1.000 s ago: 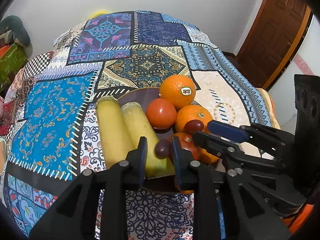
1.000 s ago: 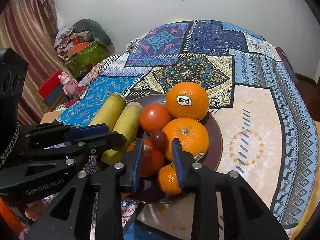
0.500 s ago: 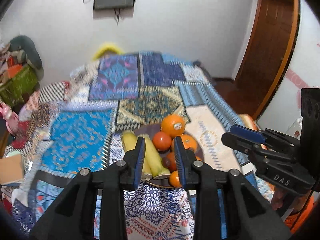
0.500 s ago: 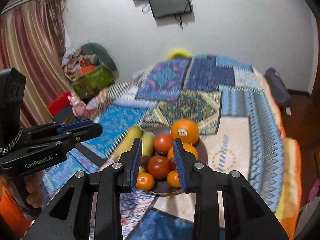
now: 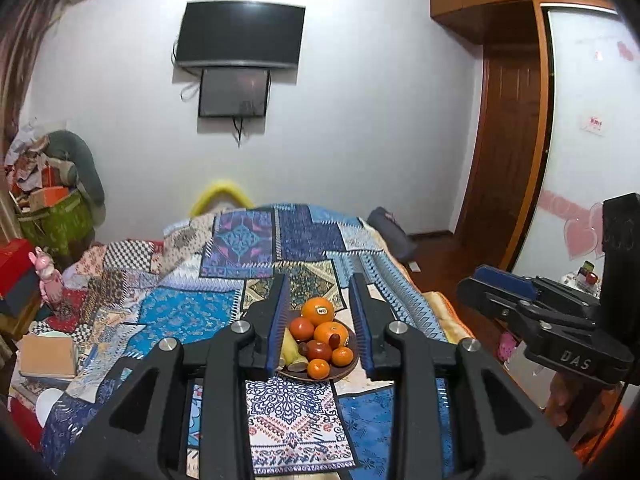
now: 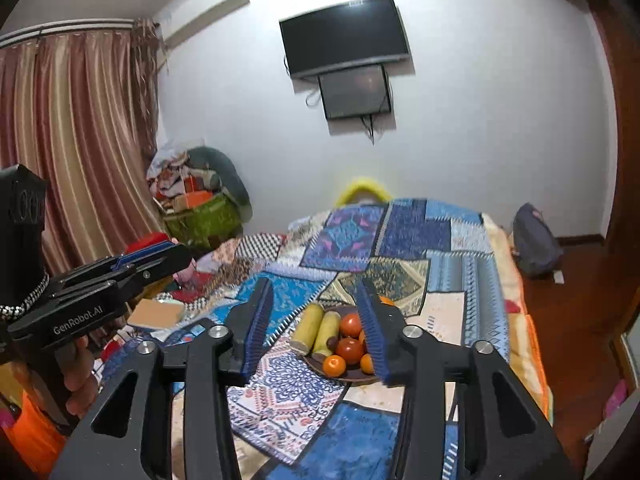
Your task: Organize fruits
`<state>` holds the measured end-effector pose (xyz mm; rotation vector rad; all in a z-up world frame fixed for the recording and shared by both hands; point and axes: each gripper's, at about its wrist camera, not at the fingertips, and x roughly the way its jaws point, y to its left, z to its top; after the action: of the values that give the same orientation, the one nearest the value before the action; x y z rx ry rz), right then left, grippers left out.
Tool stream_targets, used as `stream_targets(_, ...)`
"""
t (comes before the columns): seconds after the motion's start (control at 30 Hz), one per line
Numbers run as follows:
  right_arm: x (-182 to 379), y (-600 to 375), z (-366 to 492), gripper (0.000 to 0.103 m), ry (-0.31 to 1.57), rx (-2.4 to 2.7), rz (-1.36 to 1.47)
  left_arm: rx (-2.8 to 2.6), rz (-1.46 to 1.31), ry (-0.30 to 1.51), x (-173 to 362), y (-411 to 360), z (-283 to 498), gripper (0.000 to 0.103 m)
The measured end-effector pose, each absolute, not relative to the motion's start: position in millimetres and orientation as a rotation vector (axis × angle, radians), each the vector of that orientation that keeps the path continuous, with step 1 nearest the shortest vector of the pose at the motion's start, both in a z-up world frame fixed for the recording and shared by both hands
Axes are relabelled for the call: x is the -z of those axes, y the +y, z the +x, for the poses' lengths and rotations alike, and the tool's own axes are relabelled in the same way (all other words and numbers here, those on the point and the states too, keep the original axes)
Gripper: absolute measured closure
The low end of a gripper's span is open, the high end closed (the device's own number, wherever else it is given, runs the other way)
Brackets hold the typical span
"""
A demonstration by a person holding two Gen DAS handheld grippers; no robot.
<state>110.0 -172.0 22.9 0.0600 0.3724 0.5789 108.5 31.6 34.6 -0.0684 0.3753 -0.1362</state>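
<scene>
- While both grippers hung in the air well back from the fruit, the brown plate (image 5: 352, 364) sat on the patchwork bedspread (image 5: 176, 312), near its close end.
- On the plate lay two yellow-green bananas (image 6: 316, 330) side by side along the left, a big orange with a sticker (image 5: 317, 311) at the far edge, a red tomato (image 5: 301, 328) just beside it, a second orange (image 5: 330, 333), another tomato (image 6: 349, 350) in the middle, small dark grapes (image 5: 303, 347) and two small mandarins (image 5: 318, 369) at the near rim.
- The left gripper (image 5: 319, 334) was opening, its blue-padded fingers (image 5: 277, 328) apart with nothing between them; the plate only showed through the gap, far behind.
- The right gripper (image 6: 316, 330) was opening too, its ridged fingers (image 6: 256, 326) spread wider and pinching nothing; its right finger hid part of the plate's right side.
- Each gripper appeared at the edge of the other's view, and a hand (image 6: 78, 380) wrapped the left one's handle.
- Behind the bed stood a white wall with a dark television (image 5: 240, 36), a wooden door (image 5: 508, 152) to the right and striped curtains (image 6: 68, 140) to the left.
</scene>
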Motion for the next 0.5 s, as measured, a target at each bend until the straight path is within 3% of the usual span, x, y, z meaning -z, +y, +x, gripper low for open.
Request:
stream_targets(0.2, -26, -171, 86, 0.047, 0.321, -0.552, 0.051, 0.107, -0.058, 0.308, -38, 27, 72, 0.051)
stream_targets(0.4, -24, -171, 79, 0.022, 0.274, -0.496, 0.042, 0.08, -0.032, 0.261, -37, 23, 49, 0.037)
stream_targets(0.5, -24, -174, 73, 0.017, 0.259, -0.476, 0.046, 0.08, -0.022, 0.253, -37, 21, 44, 0.027)
